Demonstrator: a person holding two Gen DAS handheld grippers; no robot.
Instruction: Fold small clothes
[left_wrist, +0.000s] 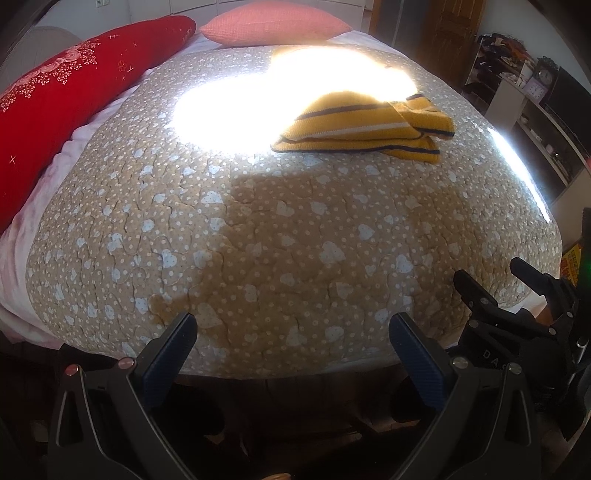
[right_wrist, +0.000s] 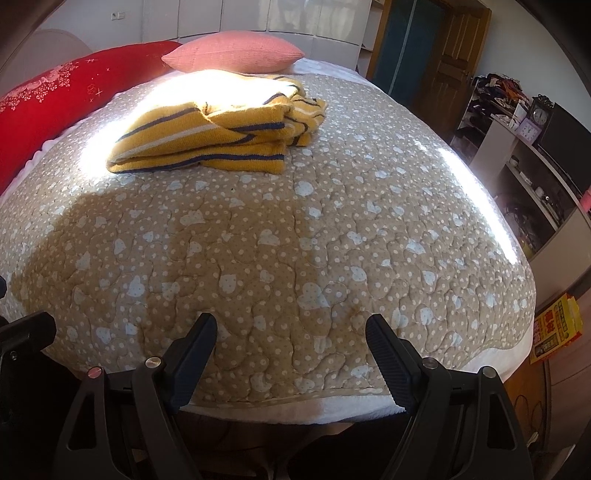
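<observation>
Although the yellow striped garment (right_wrist: 207, 136) already lies in a rough, layered heap far up the bed (right_wrist: 332, 229), it does not read as a finished fold: its edges are uneven, a bunched part trails off to its right, and no neat rectangle shows, so I judge the folding to be at its start or barely begun, with the spreading, smoothing and folding all left to do. Going from the left, a red patterned bolster (left_wrist: 74, 92) runs along the bed's left side, a pink pillow (left_wrist: 275, 22) sits at the head, and the garment rests on the beige heart-print quilt (left_wrist: 258, 240) just below that pillow, half in a glaring patch of sunlight that washes out its upper part. Nearer the camera, the left gripper (left_wrist: 293, 338) hangs over the foot edge of the bed with its fingers spread wide and nothing between them, well apart from the garment. To its right, the right gripper (right_wrist: 291, 341) is held at much the same height and level, likewise gaping wide and empty, pointing up the bed towards the garment; it also shows at the lower right of the left wrist view. Both are apart from the quilt's cloth as far as can be told, and neither touches the garment.
</observation>
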